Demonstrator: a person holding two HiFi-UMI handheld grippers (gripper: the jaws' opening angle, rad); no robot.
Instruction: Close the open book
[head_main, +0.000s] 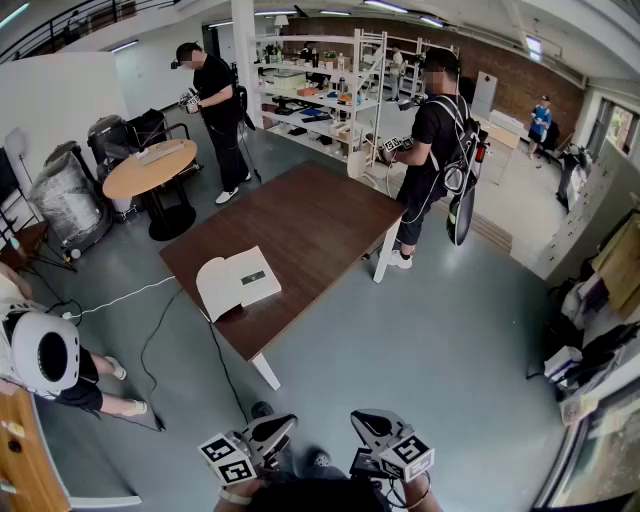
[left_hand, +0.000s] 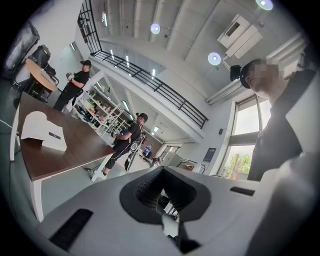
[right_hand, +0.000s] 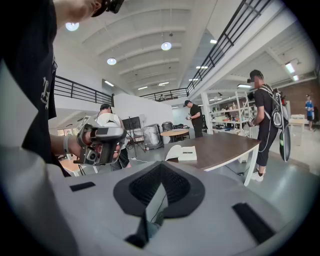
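Observation:
An open white book (head_main: 237, 281) lies on the near left end of a dark brown table (head_main: 310, 225), its pages fanned up at the left. Both grippers hang low at the bottom of the head view, well short of the table. My left gripper (head_main: 288, 424) is shut with nothing in it, and my right gripper (head_main: 358, 418) beside it is shut and empty too. In the left gripper view the book (left_hand: 43, 131) sits far off to the left of the closed left gripper (left_hand: 161, 186). In the right gripper view the book (right_hand: 182, 152) lies ahead beyond the closed right gripper (right_hand: 160, 182).
Grey floor separates me from the table. A person (head_main: 432, 150) stands at the table's far right and another (head_main: 215, 108) at the back left. Someone in a white helmet (head_main: 45, 350) crouches at the left. A round table (head_main: 148, 167), shelves (head_main: 320, 90) and floor cables (head_main: 150, 335) surround it.

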